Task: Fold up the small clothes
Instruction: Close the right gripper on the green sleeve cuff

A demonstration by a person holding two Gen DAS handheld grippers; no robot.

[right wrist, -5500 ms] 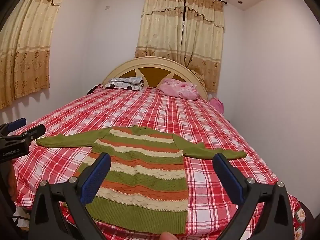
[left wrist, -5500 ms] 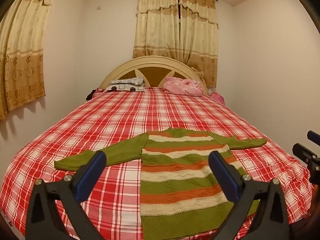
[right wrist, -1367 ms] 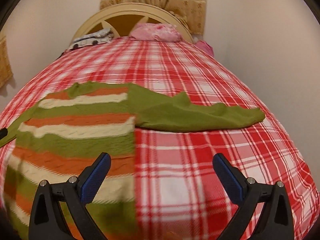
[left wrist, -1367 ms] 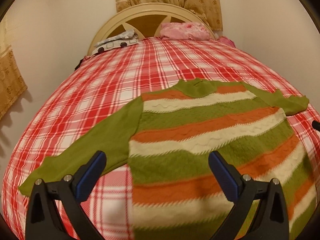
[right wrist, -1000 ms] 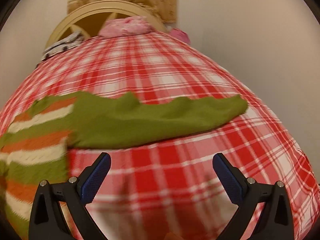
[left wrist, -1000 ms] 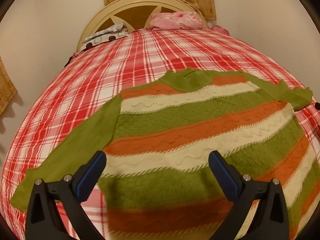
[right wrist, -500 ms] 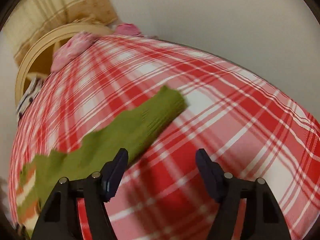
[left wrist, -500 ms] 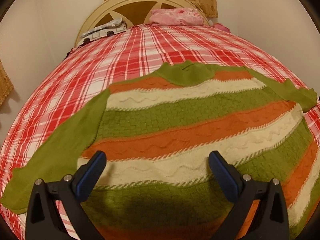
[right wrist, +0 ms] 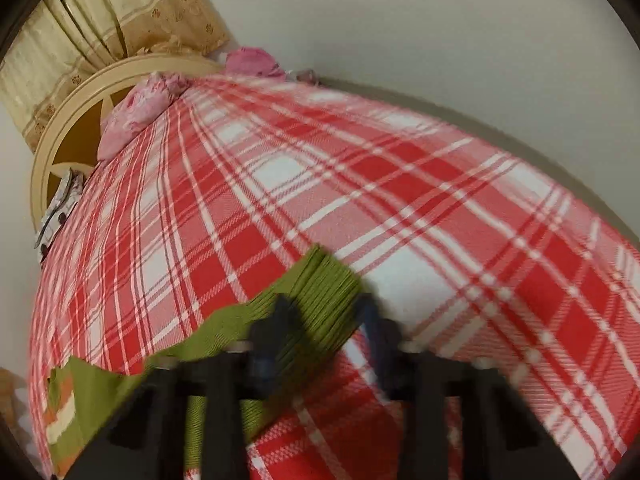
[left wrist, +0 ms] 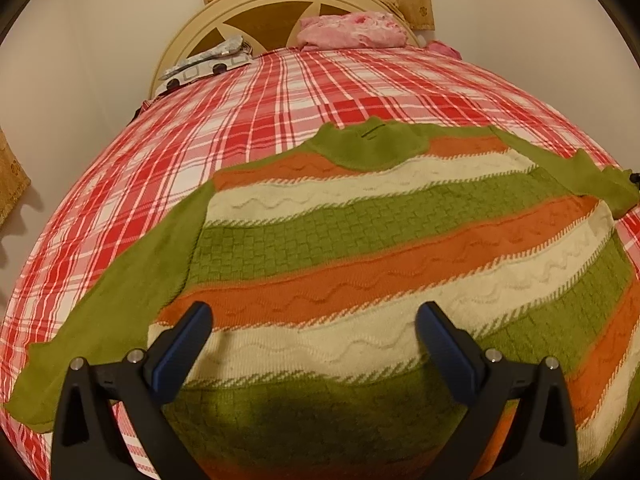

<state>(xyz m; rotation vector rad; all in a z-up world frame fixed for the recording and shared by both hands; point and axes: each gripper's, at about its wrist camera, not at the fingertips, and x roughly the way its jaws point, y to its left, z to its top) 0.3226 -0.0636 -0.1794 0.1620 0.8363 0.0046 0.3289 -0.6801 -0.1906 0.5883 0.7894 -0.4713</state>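
Two grippers are seen above a striped sweater (left wrist: 360, 240) that is spread flat on a red plaid bedspread (left wrist: 248, 120), collar towards the far headboard, both sleeves stretched outward. The left gripper (left wrist: 312, 340) is held with its jaws wide apart over the near part of the sweater body, and nothing is pinched between them. The right gripper (right wrist: 324, 320) is placed at the ribbed cuff (right wrist: 328, 292) of the right sleeve; its jaws are closing, with the cuff lying between them, though no firm pinch can yet be confirmed.

Several failures can be judged likely. If the jaws meet too low, the bedspread may be caught together with the knit and dragged along when the sleeve is lifted. If only the cuff's edge is taken, the sleeve may slip out mid-fold. With the body unpinned, the whole sweater may be pulled sideways.

Much of the right view is smeared by motion, so the fingertips and their contact with the cuff are hard to make out. The sweater's hem is cut off at the near edge, behind the left gripper.
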